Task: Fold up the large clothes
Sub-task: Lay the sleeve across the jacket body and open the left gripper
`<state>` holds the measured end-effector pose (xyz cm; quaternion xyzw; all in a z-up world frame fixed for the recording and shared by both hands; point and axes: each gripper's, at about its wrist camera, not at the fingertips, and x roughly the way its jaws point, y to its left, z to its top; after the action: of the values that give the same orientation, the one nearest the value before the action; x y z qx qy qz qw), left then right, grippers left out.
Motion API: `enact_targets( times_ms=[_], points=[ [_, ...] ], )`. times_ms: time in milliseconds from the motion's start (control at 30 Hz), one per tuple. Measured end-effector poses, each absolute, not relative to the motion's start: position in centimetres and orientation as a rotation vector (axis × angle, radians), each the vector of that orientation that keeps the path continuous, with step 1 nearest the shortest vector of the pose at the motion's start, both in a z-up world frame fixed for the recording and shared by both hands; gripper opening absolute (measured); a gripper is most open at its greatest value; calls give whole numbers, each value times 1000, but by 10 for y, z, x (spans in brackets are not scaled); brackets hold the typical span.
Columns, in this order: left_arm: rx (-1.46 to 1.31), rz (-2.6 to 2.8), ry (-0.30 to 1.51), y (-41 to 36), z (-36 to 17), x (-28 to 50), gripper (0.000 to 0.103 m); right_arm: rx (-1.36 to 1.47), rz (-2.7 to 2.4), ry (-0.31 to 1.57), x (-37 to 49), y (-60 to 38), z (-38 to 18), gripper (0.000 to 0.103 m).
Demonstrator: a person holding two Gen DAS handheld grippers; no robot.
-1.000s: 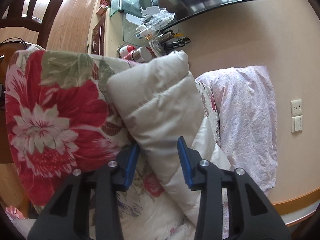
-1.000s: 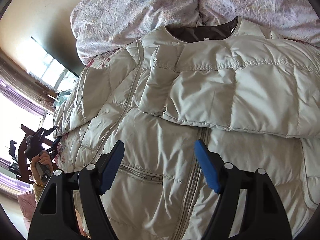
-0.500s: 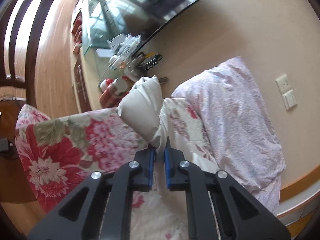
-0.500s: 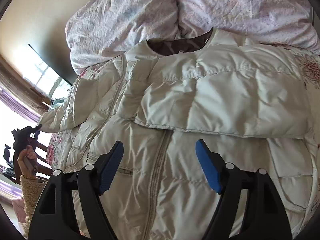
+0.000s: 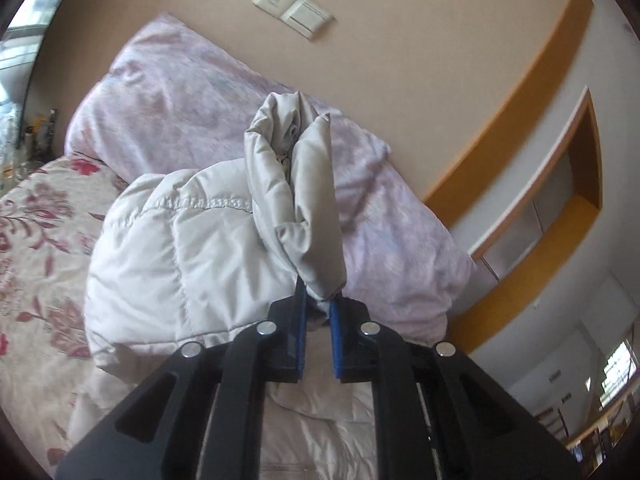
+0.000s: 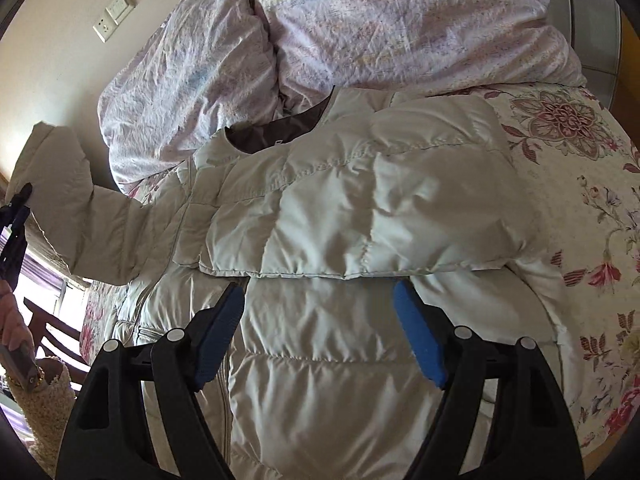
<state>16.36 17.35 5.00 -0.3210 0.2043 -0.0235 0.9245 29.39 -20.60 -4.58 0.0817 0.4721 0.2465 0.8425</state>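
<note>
Left gripper [image 5: 318, 312], nearest in its own view: jaws clenched on the cuff end of a sleeve [image 5: 304, 200]; the blue pads pinch the fabric at its lower edge, and the sleeve rises from them, doubled and puffy, its open end at the top; behind it the shoulder of the jacket [image 5: 180, 256] lies bunched on the bed.

Right gripper [image 6: 320, 336]: jaws released, standing wide over the jacket's body [image 6: 320, 360], nothing between the pads; they hang above the quilted front, just short of the lower edge of the other sleeve [image 6: 360, 208], which lies folded flat across the chest.

Jacket, cream and quilted, front up on the bed; zip [image 6: 222, 384] runs down beside the left pad; dark lining shows at the collar [image 6: 276, 136], which points toward the pillows; body spreads toward the camera.

At the left edge of the right view, the held sleeve is lifted clear of the bed, stretched outward from the shoulder; the left gripper shows there only as a dark shape, with a hand [image 6: 14, 328] and a fuzzy cream sleeve cuff [image 6: 40, 400] below it.

Floral bedspread [image 6: 580, 220] under and to the right of the jacket; red and pink blooms on pale ground.

Farther back: pale lilac crumpled duvet [image 6: 380, 20] heaped against the wall; wall socket [image 6: 114, 14] above it; wooden chair [image 6: 52, 328] by the window, partly seen.
</note>
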Motion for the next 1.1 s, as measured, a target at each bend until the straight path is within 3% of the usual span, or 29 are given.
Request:
enact_targets(
  times_ms=[367,433,500,667,833,1100],
  points=[
    [-440,-178,629,53,-6,245,11,206,473,992,299,-226,-53,79],
    [-402,-194,699,36,-28,256,23,205,471,987,300,-225,-52,79],
    [-381,-240,759,20,-44,258,51,191,464,974,299,-222,-49,79],
    [-307,-248,698,22,-28,230,84,158,479,908,295,-209,-34,78],
    [-285,-62,660,90,-11,212,86,50,572,832,291,-157,-18,72],
    [-208,228,731,182,-43,218,86,-152,674,728,306,-56,-28,45]
  ],
)
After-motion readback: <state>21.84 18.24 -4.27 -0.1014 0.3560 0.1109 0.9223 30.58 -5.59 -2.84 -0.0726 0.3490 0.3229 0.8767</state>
